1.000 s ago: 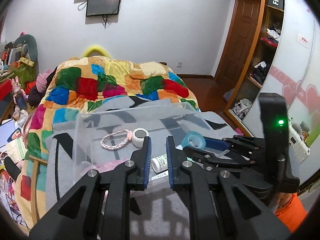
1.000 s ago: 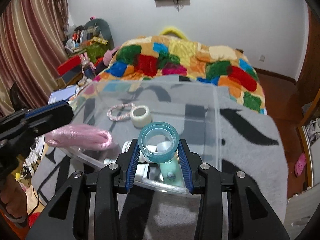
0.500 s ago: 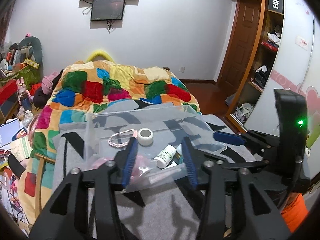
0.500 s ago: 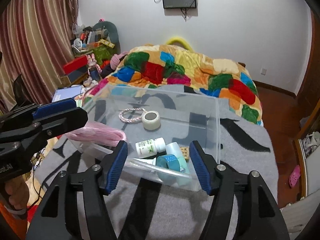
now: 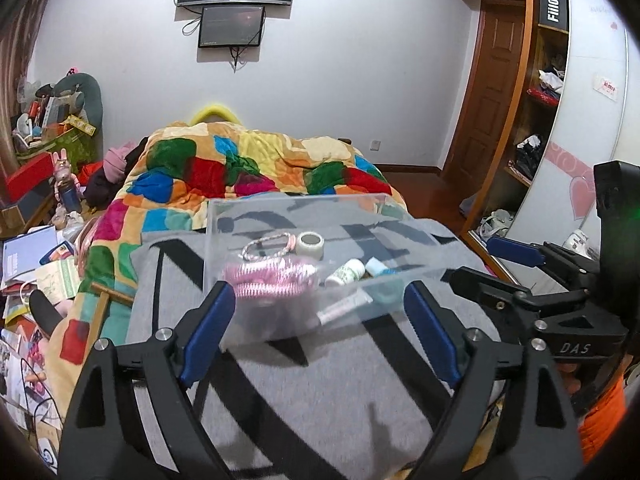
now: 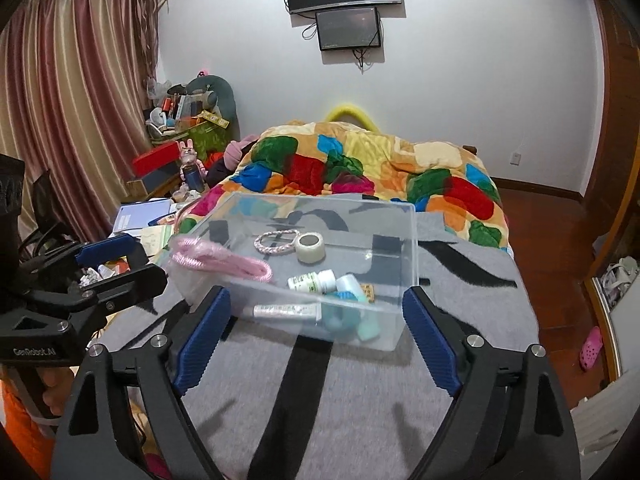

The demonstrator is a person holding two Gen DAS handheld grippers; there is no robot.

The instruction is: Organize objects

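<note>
A clear plastic box (image 6: pixel 412 240) stands on the grey striped blanket (image 6: pixel 360 392) at the foot of the bed. In it lie a pink cord (image 6: pixel 224 258), a braided bracelet (image 6: pixel 276 240), a white tape roll (image 6: pixel 310 247), a white bottle (image 6: pixel 314 281), a tube (image 6: pixel 286 311) and a teal tape roll (image 6: pixel 338 316). The box (image 5: pixel 224 220) also shows in the left wrist view. My right gripper (image 6: pixel 316 344) is open and empty, held back from the box's near wall. My left gripper (image 5: pixel 320 332) is open and empty, also short of the box.
A patchwork quilt (image 6: pixel 360 168) covers the bed behind the box. Books and clutter (image 5: pixel 36 264) lie on the floor at the left. A wardrobe with open shelves (image 5: pixel 536 120) and a door stand at the right. A screen hangs on the far wall (image 6: pixel 348 32).
The right gripper opened and let the teal tape roll drop into the box. The left gripper opened too. Both grippers pulled back from the box.
</note>
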